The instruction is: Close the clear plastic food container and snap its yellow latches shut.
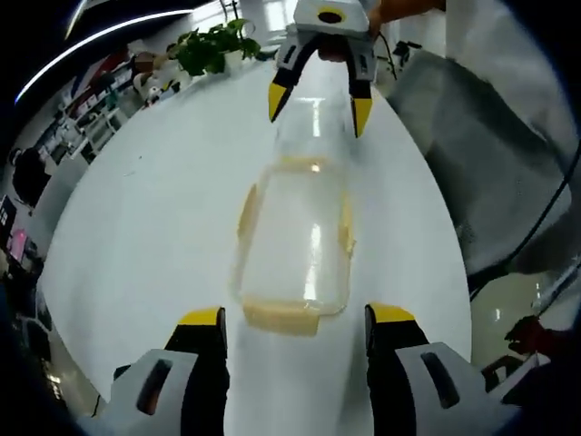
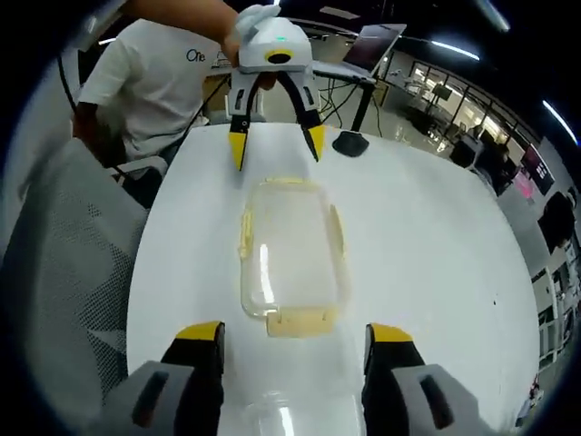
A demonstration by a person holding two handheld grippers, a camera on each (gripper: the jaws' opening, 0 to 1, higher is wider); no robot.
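A clear rectangular lid with yellow latches (image 1: 295, 245) (image 2: 290, 259) lies flat on the white table (image 1: 145, 236) (image 2: 427, 245), midway between the two grippers. The clear container tub (image 1: 313, 127) (image 2: 281, 416) stands just beyond one end of the lid, between the spread jaws of my right gripper (image 2: 296, 332) (image 1: 320, 102); I cannot tell if they touch it. My left gripper (image 1: 296, 318) (image 2: 277, 141) is open at the lid's opposite end, its yellow tips on either side of the end latch and holding nothing.
A grey mesh chair (image 1: 490, 154) (image 2: 64, 272) stands close against the table edge. A person in a white T-shirt (image 2: 154, 73) is behind the left gripper. A potted plant (image 1: 213, 45), a laptop (image 2: 372, 45) and a black round object (image 2: 349, 143) sit at the table's ends.
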